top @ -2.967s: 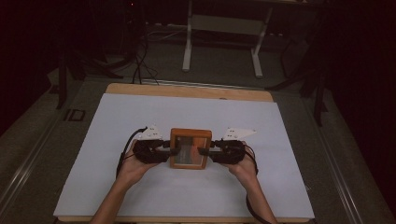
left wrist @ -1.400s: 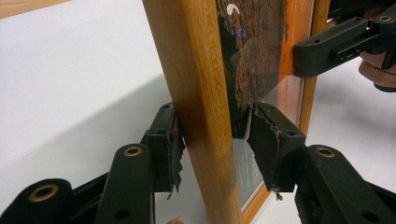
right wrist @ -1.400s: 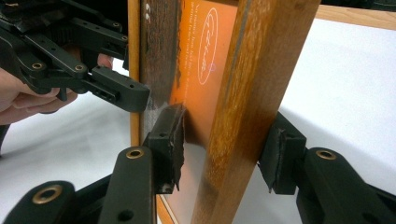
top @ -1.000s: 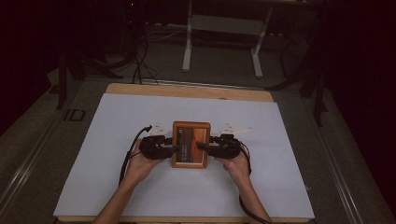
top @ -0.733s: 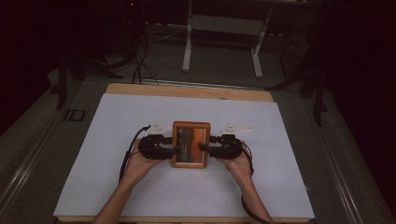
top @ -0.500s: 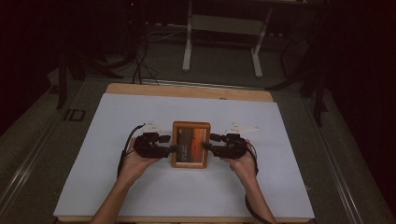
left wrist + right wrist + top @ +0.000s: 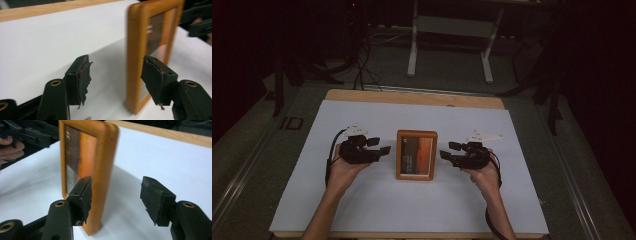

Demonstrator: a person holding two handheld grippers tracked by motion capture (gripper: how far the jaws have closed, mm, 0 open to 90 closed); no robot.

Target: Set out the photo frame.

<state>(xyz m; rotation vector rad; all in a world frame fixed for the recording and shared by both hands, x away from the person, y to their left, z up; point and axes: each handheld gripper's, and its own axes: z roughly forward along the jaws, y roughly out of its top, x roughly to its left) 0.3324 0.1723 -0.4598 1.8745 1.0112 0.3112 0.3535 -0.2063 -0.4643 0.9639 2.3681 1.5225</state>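
Observation:
A wooden picture frame (image 7: 416, 155) with an orange and dark picture stands upright near the middle of the white table, its picture side toward the person. My left gripper (image 7: 383, 149) is held a little to its left, open and holding nothing. My right gripper (image 7: 445, 151) is a little to its right, also open, with a gap to the frame. In the left gripper view the frame's edge (image 7: 133, 50) rises ahead between my left gripper's (image 7: 116, 81) jaws, and the other gripper (image 7: 197, 22) shows beyond. In the right gripper view the frame (image 7: 102, 157) stands just past my right gripper (image 7: 116, 200).
A white sheet (image 7: 362, 205) covers the table, with a wooden edge (image 7: 412, 97) at the far side. Beyond the table, a metal stand (image 7: 449, 45) and cables (image 7: 362, 70) sit on the dark floor. A hand (image 7: 10, 148) holds the far gripper.
Both grippers were against the frame's sides a second ago; they have let go and drawn outward, left one leftward and right one rightward. The frame stays standing on its own.

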